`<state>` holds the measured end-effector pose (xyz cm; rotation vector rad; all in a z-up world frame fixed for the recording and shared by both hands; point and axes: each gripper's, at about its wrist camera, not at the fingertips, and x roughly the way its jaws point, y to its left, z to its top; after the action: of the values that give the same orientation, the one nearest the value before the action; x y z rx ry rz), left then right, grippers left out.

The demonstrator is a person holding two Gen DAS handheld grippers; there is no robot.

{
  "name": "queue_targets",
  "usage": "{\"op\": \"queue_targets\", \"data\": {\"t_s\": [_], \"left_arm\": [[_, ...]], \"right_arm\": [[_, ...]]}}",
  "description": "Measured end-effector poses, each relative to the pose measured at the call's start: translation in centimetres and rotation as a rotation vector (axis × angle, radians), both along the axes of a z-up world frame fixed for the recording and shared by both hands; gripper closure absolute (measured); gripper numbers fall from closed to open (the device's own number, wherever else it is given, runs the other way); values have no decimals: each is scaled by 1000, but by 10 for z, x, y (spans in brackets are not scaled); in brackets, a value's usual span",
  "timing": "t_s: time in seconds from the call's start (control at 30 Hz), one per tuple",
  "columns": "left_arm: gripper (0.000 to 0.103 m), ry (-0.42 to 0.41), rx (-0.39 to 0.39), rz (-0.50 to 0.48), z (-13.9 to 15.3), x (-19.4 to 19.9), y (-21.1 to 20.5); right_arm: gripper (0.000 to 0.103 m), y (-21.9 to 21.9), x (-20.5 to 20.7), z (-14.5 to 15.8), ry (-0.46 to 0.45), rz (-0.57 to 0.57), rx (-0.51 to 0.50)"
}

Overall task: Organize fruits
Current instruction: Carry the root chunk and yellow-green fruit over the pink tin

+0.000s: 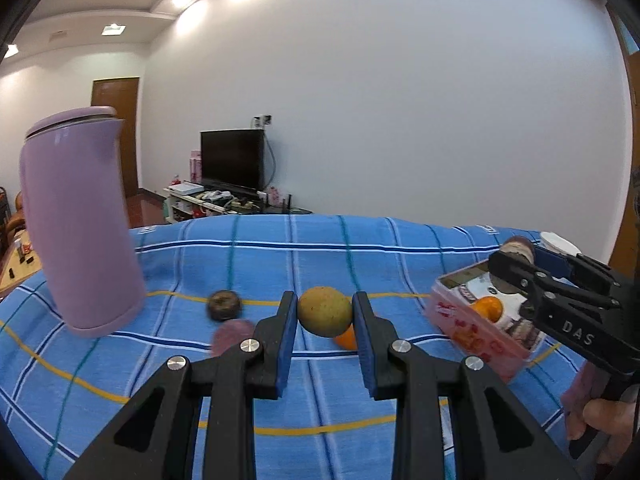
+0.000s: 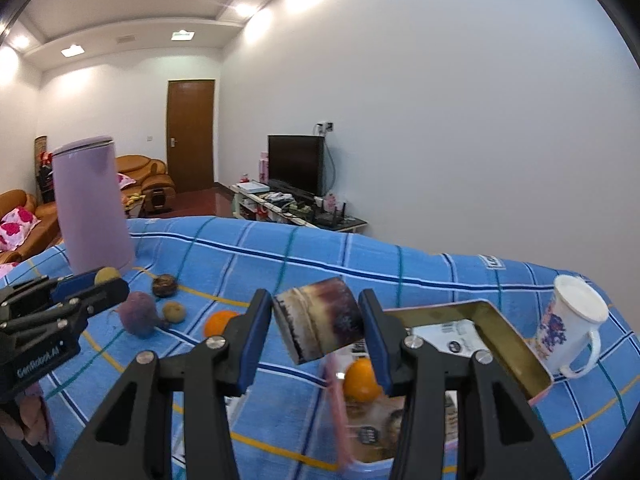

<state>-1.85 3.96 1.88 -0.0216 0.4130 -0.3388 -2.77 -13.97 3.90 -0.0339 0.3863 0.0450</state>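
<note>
On my far left a tall lilac plastic kettle [image 1: 82,220] stands on the blue checked cloth of the desk [image 1: 320,252]. Just right of it lie a dark brown wrinkled round fruit [image 1: 224,305] and a blurred purple bulb-shaped fruit [image 1: 231,335]; in the right wrist view a small tan round fruit [image 2: 174,311] sits close beside the purple one. My left hand-held gripper [image 1: 325,314] is clamped on a yellow-green speckled round fruit [image 1: 325,311], its blue pads pressing both sides, lifted above the cloth. A loose orange [image 1: 347,338] rests on the cloth just behind it. Further right, my right hand-held gripper [image 2: 316,324] grips a brown-and-cream streaked blocky fruit piece [image 2: 318,325], held over the near edge of a pink rectangular tin box [image 2: 516,350]. A second orange [image 2: 361,380] already lies inside that box. At the far right, a white floral ceramic mug [image 2: 570,326] stands just beside the box.
</note>
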Motion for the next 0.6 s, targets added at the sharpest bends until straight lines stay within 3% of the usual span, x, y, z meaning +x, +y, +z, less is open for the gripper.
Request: {"op": "queue_targets", "data": {"t_s": [0.6], "left_arm": [[74,11,-29,-137,15,14,-108]], "right_arm": [[55,-88,8,2,-3,-188,-24]]}}
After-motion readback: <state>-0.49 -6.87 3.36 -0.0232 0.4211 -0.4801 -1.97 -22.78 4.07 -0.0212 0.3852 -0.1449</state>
